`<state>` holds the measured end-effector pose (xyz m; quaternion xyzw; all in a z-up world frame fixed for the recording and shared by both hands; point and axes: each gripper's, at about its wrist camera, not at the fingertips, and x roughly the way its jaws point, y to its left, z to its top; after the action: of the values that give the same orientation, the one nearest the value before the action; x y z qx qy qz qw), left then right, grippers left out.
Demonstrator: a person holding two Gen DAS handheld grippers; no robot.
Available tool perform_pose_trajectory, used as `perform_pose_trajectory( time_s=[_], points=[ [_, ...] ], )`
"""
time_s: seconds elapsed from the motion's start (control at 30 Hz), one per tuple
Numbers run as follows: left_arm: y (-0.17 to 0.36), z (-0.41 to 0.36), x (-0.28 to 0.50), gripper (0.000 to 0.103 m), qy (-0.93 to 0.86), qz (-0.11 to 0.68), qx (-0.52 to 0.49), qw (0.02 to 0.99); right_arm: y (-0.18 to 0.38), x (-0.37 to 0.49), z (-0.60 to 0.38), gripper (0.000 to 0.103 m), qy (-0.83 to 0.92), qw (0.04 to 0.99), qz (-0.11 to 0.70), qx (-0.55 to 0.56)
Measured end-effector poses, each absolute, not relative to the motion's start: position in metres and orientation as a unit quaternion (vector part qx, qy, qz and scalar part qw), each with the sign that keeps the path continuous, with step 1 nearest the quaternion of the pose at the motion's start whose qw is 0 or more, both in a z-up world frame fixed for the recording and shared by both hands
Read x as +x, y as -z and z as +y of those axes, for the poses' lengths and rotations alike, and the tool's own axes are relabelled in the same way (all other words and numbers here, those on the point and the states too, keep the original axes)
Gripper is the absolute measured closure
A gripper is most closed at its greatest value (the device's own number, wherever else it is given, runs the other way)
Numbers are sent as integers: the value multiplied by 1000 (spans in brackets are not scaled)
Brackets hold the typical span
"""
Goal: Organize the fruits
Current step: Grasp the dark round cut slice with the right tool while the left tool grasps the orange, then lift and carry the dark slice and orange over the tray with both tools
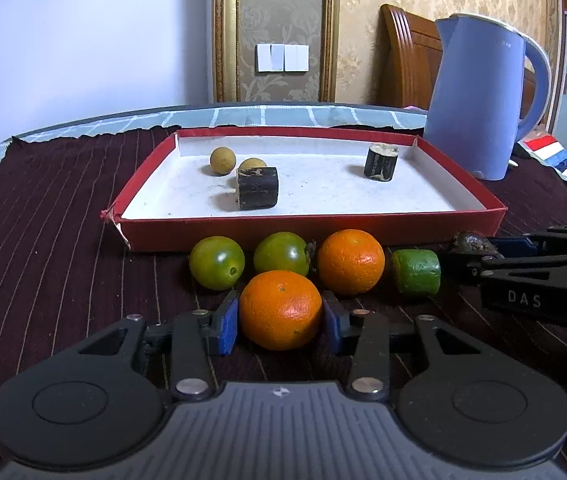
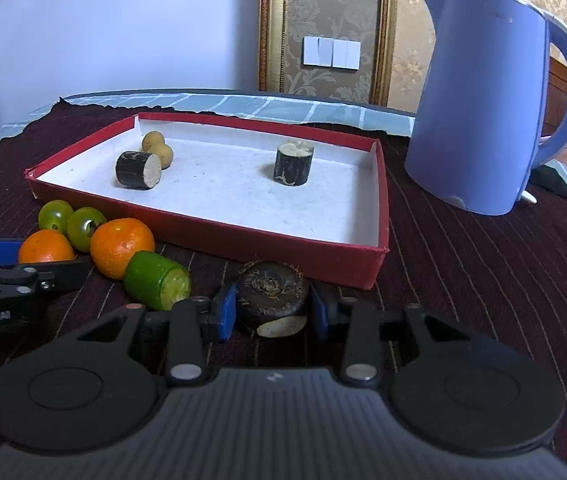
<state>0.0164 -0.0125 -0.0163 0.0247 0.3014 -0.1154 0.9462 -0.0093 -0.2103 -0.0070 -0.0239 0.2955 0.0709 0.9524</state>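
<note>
On the dark striped cloth, my left gripper (image 1: 280, 318) is shut on an orange (image 1: 280, 308), its blue pads pressing both sides. Behind it lie two green tomatoes (image 1: 217, 262), a second orange (image 1: 350, 261) and a green cut piece (image 1: 417, 272). My right gripper (image 2: 272, 312) is shut on a dark brown round fruit (image 2: 273, 294) that rests on the cloth just in front of the red tray (image 2: 283, 250). Inside the tray lie two dark cylinder pieces (image 2: 138, 170) and two small yellowish round fruits (image 2: 153, 141).
A blue electric kettle (image 2: 479, 112) stands to the right of the tray. The tray's white floor (image 2: 243, 184) is mostly bare. A wooden chair (image 1: 407, 56) and a wall stand behind the table. A striped cloth (image 1: 559, 156) lies far right.
</note>
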Motion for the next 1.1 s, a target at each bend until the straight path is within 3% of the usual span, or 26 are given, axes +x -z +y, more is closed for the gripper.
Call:
perform_pose_trajectory(
  time_s=[1.1],
  points=[
    [-18,-11,43,62,114,272,41,955,-18,-15,-202,67,-53,966,252,33]
  ],
)
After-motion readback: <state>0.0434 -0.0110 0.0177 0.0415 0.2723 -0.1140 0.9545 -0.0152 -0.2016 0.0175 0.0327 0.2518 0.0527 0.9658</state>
